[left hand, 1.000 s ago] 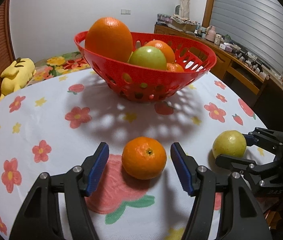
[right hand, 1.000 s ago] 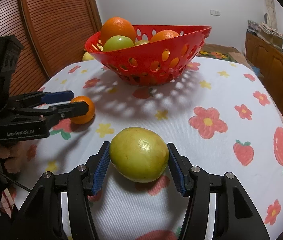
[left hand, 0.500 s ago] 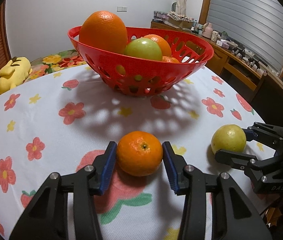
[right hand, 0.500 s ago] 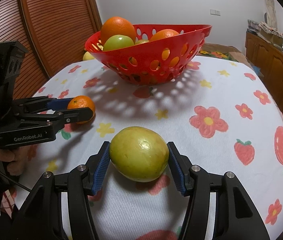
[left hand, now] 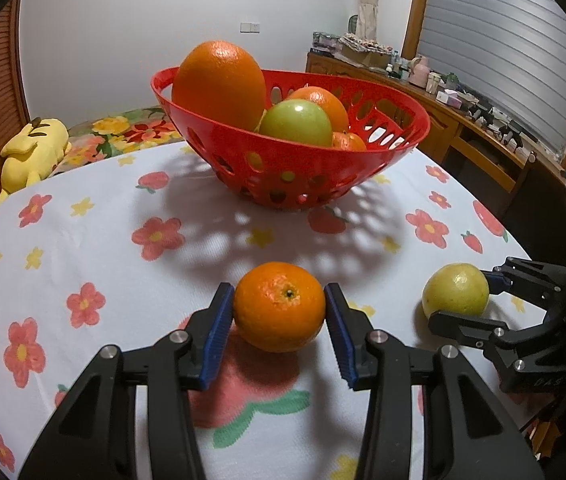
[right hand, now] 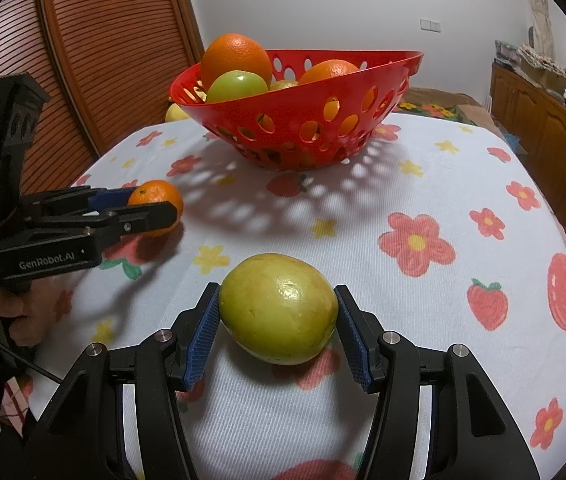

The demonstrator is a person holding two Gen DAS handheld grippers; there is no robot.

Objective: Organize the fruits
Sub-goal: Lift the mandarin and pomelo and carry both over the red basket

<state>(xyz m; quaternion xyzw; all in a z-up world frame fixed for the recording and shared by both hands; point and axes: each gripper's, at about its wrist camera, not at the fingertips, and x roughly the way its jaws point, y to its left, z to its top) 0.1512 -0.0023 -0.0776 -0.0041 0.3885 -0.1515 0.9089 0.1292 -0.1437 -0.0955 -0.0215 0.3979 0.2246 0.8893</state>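
The left claw is closed on a small round orange mandarin, its blue ribbed pads pressed to the fruit's widest sides so it cannot roll out. The mandarin looks slightly raised above the white cloth-covered surface printed with flowers and strawberries, though I cannot be sure. The right claw likewise clamps a yellow-green oval fruit across its middle, low over the cloth. Ahead stands the red perforated plastic basket, already heaped with oranges and a green apple, probably where both fruits belong.
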